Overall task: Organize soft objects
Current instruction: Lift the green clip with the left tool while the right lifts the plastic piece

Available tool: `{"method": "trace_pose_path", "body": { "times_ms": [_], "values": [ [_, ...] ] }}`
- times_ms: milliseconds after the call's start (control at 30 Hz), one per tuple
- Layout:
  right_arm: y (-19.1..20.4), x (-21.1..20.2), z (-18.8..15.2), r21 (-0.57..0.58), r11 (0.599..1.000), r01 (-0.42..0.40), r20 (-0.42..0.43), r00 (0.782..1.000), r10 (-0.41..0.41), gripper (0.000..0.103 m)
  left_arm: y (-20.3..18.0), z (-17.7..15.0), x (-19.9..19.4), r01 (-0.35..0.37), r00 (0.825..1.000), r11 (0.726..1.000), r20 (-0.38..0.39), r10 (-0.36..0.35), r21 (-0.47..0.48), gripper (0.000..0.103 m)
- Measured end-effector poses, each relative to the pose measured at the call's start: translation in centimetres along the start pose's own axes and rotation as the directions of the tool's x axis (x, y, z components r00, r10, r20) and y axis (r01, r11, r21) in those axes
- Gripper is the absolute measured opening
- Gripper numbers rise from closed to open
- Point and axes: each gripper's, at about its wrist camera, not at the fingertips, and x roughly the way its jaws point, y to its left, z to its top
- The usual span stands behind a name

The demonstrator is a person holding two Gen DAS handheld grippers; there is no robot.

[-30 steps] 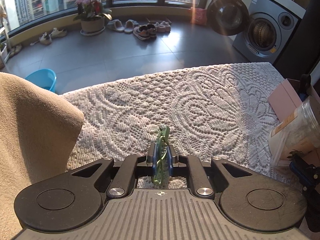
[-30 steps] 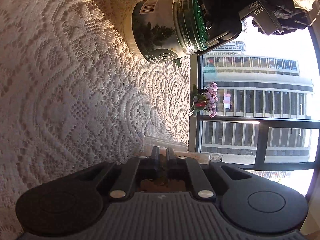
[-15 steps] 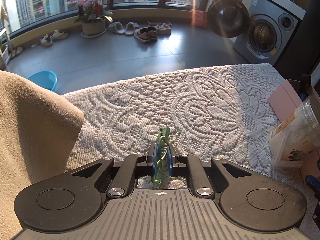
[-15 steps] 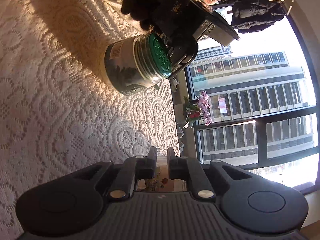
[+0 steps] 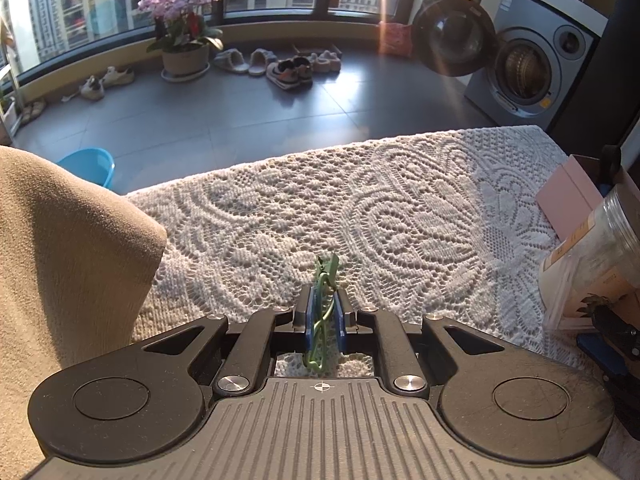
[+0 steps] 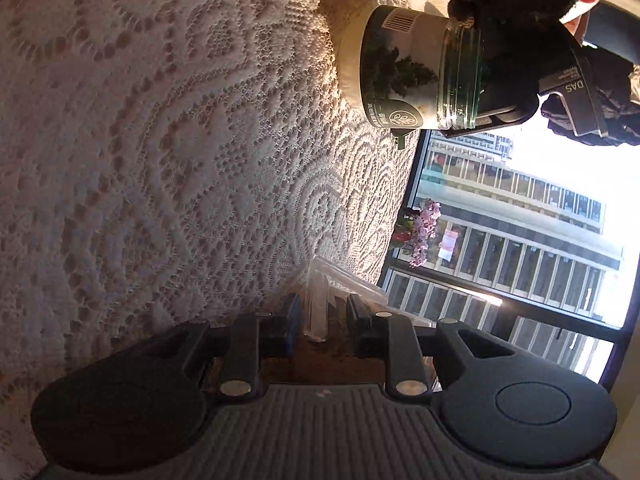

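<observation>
In the left wrist view my left gripper (image 5: 323,300) is shut on a thin green clip (image 5: 326,276), whose tip sticks out past the blue pads over the white lace tablecloth (image 5: 400,208). A tan soft cloth (image 5: 60,260) bulks up at the left edge. In the right wrist view, which is rolled sideways, my right gripper (image 6: 322,310) has its jaws opening. A clear plastic packet (image 6: 352,282) stands in the gap, and the pads do not press on it. The lace tablecloth (image 6: 160,140) fills that view's left.
A labelled jar (image 5: 592,256) and a pink box (image 5: 568,200) stand at the table's right edge. The jar (image 6: 408,72) shows a green lid in the right wrist view, with a gloved hand above it. Beyond the table are floor, a washing machine (image 5: 532,72), shoes and a flower pot (image 5: 184,56).
The right gripper's jaws have parted from shut to a wide gap, and its view has rolled and shifted. The left gripper and its green clip have kept still.
</observation>
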Motion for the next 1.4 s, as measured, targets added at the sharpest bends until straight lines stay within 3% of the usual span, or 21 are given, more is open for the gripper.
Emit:
{"method": "trace_pose_path", "body": {
  "times_ms": [100,133,267,367,433,500,567,633,700,800,833,867,967,1000,1100,1267,1400],
  "values": [
    [0.4,0.3,0.5,-0.008,1.0,0.002,-0.02,1.0,-0.002,0.021,0.0,0.0,0.0,0.001,1.0,1.0,0.001,-0.001,-0.003,0.014],
    [0.2,0.4,0.6,-0.001,1.0,0.005,-0.024,1.0,-0.005,0.013,0.1,-0.1,0.0,0.002,1.0,1.0,0.002,-0.002,-0.007,0.014],
    [-1.7,0.7,0.8,0.084,0.994,0.073,-0.01,0.997,-0.072,0.013,0.2,-0.1,0.0,0.005,1.0,1.0,0.006,-0.005,-0.019,0.014],
    [-4.9,-0.3,1.0,0.269,0.961,0.068,0.015,0.997,-0.075,0.008,0.0,-0.2,0.0,-0.002,1.0,1.0,0.01,0.002,-0.004,0.013],
    [-7.7,-1.1,1.1,0.459,0.889,-0.014,0.05,0.999,-0.011,0.008,-0.1,-0.2,-0.1,-0.008,1.0,1.0,0.012,0.008,0.003,0.014],
    [-10.2,-1.4,0.4,0.652,0.745,-0.139,0.108,0.99,0.089,0.008,-0.2,-0.2,0.0,-0.009,1.0,1.0,0.012,0.009,0.003,0.013],
    [-11.4,-1.4,-1.1,0.788,0.551,-0.277,0.217,0.961,0.173,0.009,-0.3,-0.2,0.0,-0.013,1.0,1.0,0.011,0.013,0.002,0.013],
    [-11.8,-0.9,-3.0,0.853,0.354,-0.383,0.309,0.918,0.248,0.015,-0.4,-0.1,0.0,-0.017,1.0,1.0,0.001,0.017,0.009,0.014],
    [-11.7,-0.3,-4.4,0.883,0.2,-0.426,0.359,0.884,0.298,0.022,-0.8,0.3,0.1,-0.032,0.999,0.999,-0.02,0.033,0.032,0.014],
    [-11.0,1.2,-6.4,0.887,-0.022,-0.46,0.435,0.821,0.369,0.023,-1.6,0.9,0.4,-0.057,0.996,0.994,-0.063,0.063,0.088,0.013],
    [-10.9,1.6,-6.6,0.884,-0.065,-0.463,0.452,0.809,0.375,0.024,-1.9,1.4,0.6,-0.066,0.993,0.993,-0.088,0.075,0.099,0.013],
    [-10.7,1.8,-6.8,0.882,-0.09,-0.462,0.46,0.804,0.376,0.026,-2.0,1.7,0.8,-0.072,0.991,0.992,-0.109,0.083,0.101,0.013],
    [-10.2,3.1,-5.9,0.898,-0.054,-0.437,0.423,0.824,0.376,0.03,-2.5,2.4,1.2,-0.091,0.983,0.989,-0.147,0.108,0.119,0.014],
    [-10.1,3.0,-6.1,0.895,-0.065,-0.441,0.433,0.826,0.361,0.03,-2.7,2.3,1.1,-0.097,0.983,0.987,-0.143,0.115,0.127,0.013],
    [-10.3,3.3,-6.1,0.882,-0.067,-0.467,0.458,0.812,0.361,0.016,-3.0,1.7,0.9,-0.108,0.987,0.982,-0.103,0.125,0.152,0.012],
    [-10.9,3.2,-6.2,0.866,-0.081,-0.494,0.49,0.801,0.344,0.016,-2.5,1.3,0.1,-0.123,0.989,0.989,-0.075,0.13,0.083,0.007],
    [-12.9,1.0,-7.3,0.856,-0.077,-0.511,0.51,0.812,0.282,0.016,-3.0,1.9,-3.0,-0.141,0.989,0.986,-0.025,0.144,0.09,0.007]
  ]
}}
